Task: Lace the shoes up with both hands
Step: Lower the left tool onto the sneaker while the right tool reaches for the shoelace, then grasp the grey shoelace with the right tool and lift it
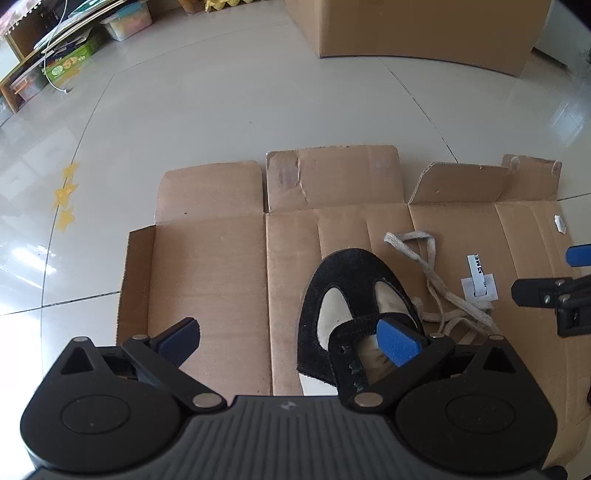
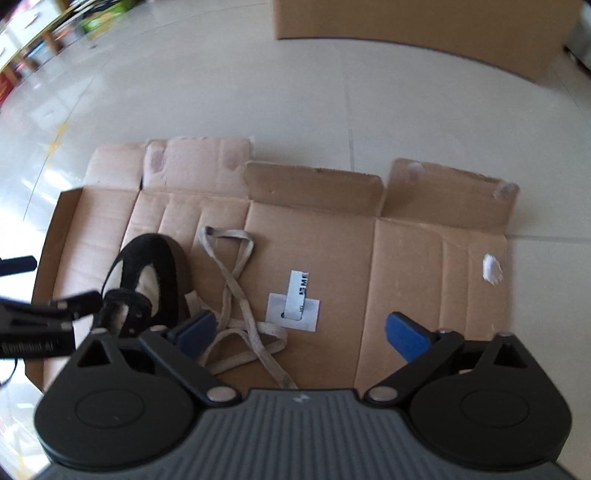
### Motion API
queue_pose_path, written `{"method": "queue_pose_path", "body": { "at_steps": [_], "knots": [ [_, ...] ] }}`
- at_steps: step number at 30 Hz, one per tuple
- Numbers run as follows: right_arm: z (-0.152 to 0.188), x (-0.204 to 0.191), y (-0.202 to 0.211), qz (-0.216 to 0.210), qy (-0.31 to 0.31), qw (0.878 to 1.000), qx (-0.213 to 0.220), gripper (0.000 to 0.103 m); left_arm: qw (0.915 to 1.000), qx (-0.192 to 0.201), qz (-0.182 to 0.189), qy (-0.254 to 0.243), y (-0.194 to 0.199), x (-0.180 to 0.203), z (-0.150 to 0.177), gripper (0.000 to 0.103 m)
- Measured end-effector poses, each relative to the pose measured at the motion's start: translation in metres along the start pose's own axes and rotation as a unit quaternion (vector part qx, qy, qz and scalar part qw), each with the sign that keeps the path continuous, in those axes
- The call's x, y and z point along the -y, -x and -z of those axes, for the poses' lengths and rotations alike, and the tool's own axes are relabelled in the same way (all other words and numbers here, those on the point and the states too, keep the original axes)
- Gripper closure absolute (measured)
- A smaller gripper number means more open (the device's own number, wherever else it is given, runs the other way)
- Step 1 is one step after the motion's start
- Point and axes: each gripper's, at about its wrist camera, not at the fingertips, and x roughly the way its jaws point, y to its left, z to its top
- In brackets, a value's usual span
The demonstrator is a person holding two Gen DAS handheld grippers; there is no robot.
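Note:
A black suede shoe with a cream lining lies on flattened cardboard, toe pointing away. Its beige lace lies loose in loops on the cardboard to the right of the shoe. My left gripper is open, its right pad over the shoe's eyelet flap, its left pad over bare cardboard. In the right wrist view the shoe is at the left and the lace lies tangled just ahead of my right gripper, which stands open above it with nothing held.
A white label with a strip is stuck on the cardboard right of the lace. A white blob sits near the right edge. A large cardboard box stands on the tiled floor behind. Shelves with clutter are far left.

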Motion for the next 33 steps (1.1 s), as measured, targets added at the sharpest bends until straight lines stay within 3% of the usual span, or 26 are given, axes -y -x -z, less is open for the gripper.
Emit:
{"method": "queue_pose_path", "body": {
  "at_steps": [4, 8, 10, 14, 17, 18, 24, 29, 33],
  "knots": [
    [0.017, -0.007, -0.009, -0.042, 0.043, 0.998, -0.006, 0.036, 0.9993, -0.009, 0.024, 0.027, -0.002, -0.006, 0.016, 0.001],
    [0.029, -0.020, -0.013, -0.072, 0.078, 0.994, -0.002, 0.048, 0.9979, -0.017, 0.050, 0.038, -0.001, -0.011, 0.025, 0.001],
    [0.030, -0.023, -0.016, -0.070, 0.076, 0.995, -0.006, 0.057, 0.9973, -0.016, 0.055, 0.047, 0.000, -0.015, 0.027, 0.001],
    [0.030, -0.025, -0.024, -0.055, 0.076, 0.996, -0.011, 0.063, 0.9962, -0.017, 0.060, 0.062, 0.000, -0.019, 0.029, 0.001],
    [0.031, -0.024, -0.036, -0.024, 0.091, 0.995, -0.016, 0.082, 0.9957, -0.017, 0.062, 0.067, 0.001, -0.022, 0.029, 0.001],
    [0.030, -0.022, -0.034, -0.024, 0.090, 0.996, -0.014, 0.099, 0.9957, -0.016, 0.062, 0.068, 0.001, -0.022, 0.029, 0.001],
    [0.025, -0.010, -0.022, -0.024, 0.085, 0.996, -0.004, 0.101, 0.9957, 0.004, 0.078, 0.049, 0.011, -0.017, 0.024, 0.001],
    [0.003, -0.013, 0.041, -0.013, 0.117, 0.992, 0.037, 0.101, 0.9949, 0.035, 0.094, 0.013, 0.029, -0.005, 0.010, 0.005],
    [-0.018, -0.018, 0.096, -0.007, 0.135, 0.988, 0.071, 0.101, 0.9887, 0.070, 0.118, -0.060, 0.049, 0.021, -0.005, 0.008]
  ]
}}
